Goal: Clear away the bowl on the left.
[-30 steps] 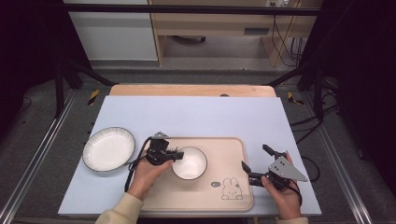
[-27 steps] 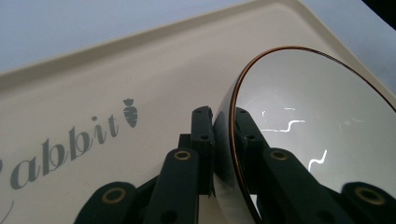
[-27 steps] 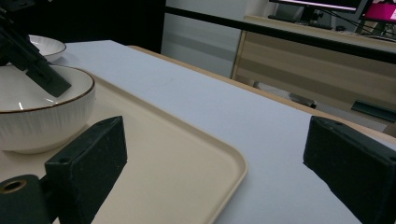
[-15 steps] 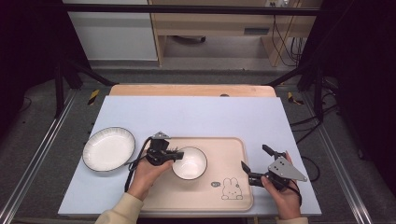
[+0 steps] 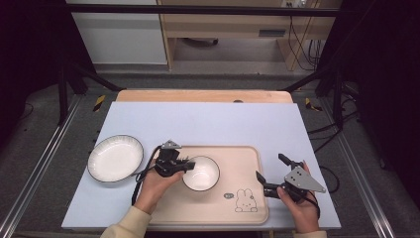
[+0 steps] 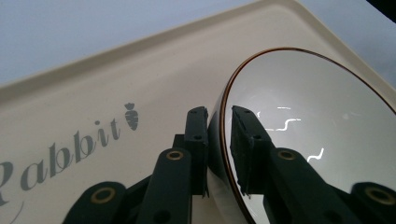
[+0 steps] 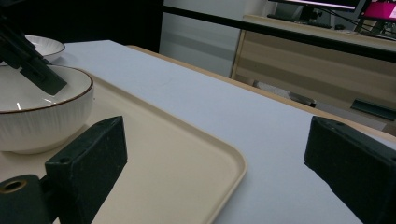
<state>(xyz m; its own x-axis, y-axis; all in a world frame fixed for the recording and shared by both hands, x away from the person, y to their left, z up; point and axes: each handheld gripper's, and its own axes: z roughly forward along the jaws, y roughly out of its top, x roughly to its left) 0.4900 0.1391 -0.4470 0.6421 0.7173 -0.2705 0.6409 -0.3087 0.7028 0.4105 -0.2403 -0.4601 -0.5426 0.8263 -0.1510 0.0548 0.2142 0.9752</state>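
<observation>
A white bowl (image 5: 202,173) with a dark rim sits on the left half of a cream tray (image 5: 237,158). My left gripper (image 5: 190,164) reaches in from the left and straddles the bowl's near-left rim. In the left gripper view the bowl (image 6: 308,107) has its rim between the jaws of the left gripper (image 6: 219,116), one jaw inside and one outside. The jaws have just been opening, and a thin gap shows on each side of the rim. My right gripper (image 5: 269,166) hovers wide open at the tray's right edge with nothing between its fingers.
A white plate (image 5: 115,158) lies on the pale blue mat (image 5: 208,124), left of the tray. The right gripper view looks across the tray (image 7: 187,158) at the bowl (image 7: 42,121), with the plate (image 7: 46,45) beyond. The tray carries a rabbit drawing (image 5: 246,200).
</observation>
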